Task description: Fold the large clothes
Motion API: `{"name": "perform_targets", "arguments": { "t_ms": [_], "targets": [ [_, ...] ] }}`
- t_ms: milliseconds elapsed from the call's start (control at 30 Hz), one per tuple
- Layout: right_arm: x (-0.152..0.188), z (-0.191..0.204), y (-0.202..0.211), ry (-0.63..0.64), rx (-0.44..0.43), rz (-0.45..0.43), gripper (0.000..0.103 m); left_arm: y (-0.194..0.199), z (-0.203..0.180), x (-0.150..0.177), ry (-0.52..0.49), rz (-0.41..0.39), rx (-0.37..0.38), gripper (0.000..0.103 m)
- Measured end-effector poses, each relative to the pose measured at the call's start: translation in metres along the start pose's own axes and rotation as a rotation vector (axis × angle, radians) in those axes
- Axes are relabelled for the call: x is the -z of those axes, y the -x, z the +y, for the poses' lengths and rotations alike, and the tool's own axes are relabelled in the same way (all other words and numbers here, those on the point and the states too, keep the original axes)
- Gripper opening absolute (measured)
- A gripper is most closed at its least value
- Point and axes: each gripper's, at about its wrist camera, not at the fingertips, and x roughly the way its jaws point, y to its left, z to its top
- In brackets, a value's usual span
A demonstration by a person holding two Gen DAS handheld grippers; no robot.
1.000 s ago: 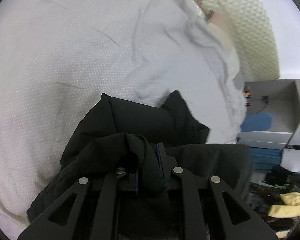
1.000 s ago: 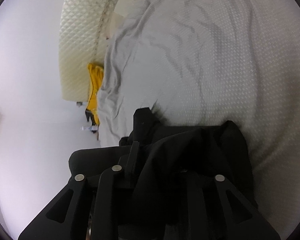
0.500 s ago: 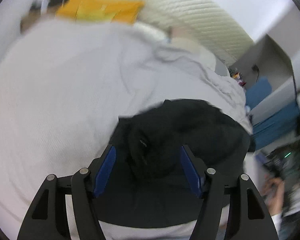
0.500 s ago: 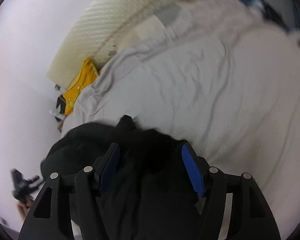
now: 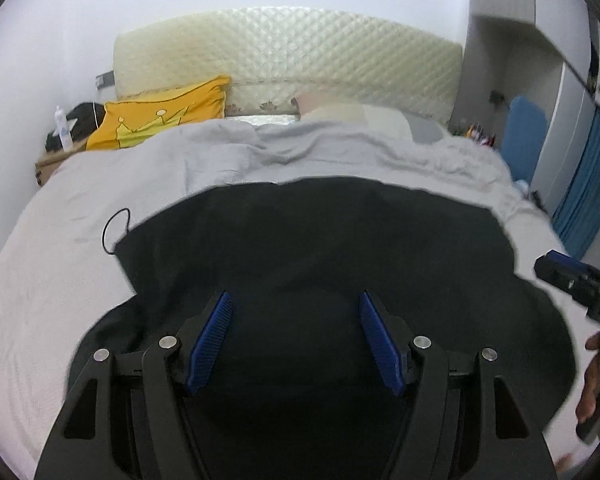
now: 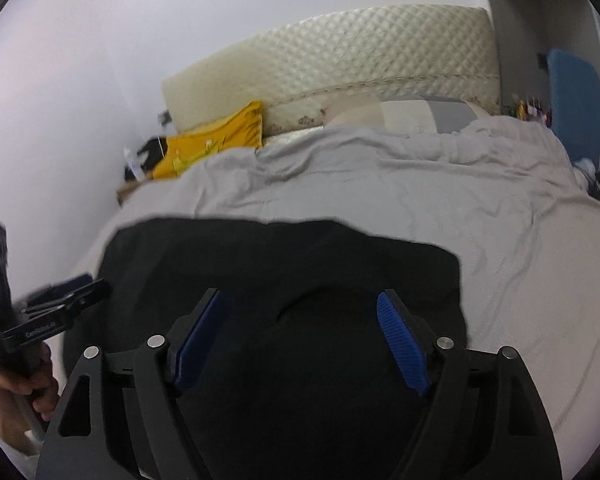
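- the black garment (image 5: 320, 248) lies spread on the grey bedcover (image 5: 80, 280) at the near part of the bed, its far edge running roughly straight across, well short of the yellow pillow (image 5: 168, 114) and the quilted headboard (image 5: 288, 56); a thin black cord loop (image 5: 116, 232) sticks out from its far left corner
- the left gripper (image 5: 294, 340) hangs above the near part of the cloth with its blue pads (image 5: 212, 340) spread apart; its jaws have just been opening, and nothing is pinched between them, the fabric showing only beneath the gap
- the right gripper (image 6: 300, 340) hangs over the garment's right half in the same way, pads wide apart, jaws having just been opening further; it holds nothing
- in the right wrist view a hand (image 6: 16, 384) grips the handle of the other gripper at the left edge
- the garment looks soft, limp and light; it will likely drape and sag from any pinch point rather than keep its shape, so a single grip would probably bunch it
- the dark cloth seems matte and not slippery; the ribbed pads should hold a doubled edge well
- the best holds are judged to be two corners or a hem on one side, one gripper each, so the fold comes over evenly; the cord loop is a poor hold
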Motion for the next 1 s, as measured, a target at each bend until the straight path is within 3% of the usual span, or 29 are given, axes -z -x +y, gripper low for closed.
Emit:
{"name": "perform_targets", "arguments": {
  "t_ms": [167,400,733,1000],
  "targets": [
    [0.011,0.011,-0.046,0.056,0.048,0.019,0.078,-0.027,-0.008,0.000,-0.015,-0.043,-0.025,0.067],
    [0.011,0.006,-0.063,0.050,0.061,0.032,0.080,-0.065,0.003,-0.013,0.046,0.037,0.011,0.068],
    [0.005,0.004,-0.094,0.041,0.115,0.089,0.090,-0.099,0.000,-0.017,0.030,0.063,-0.017,0.068],
    [0.002,-0.004,-0.120,0.029,0.100,0.099,0.097,-0.128,0.006,-0.020,0.051,0.083,0.001,0.069]
  ]
}}
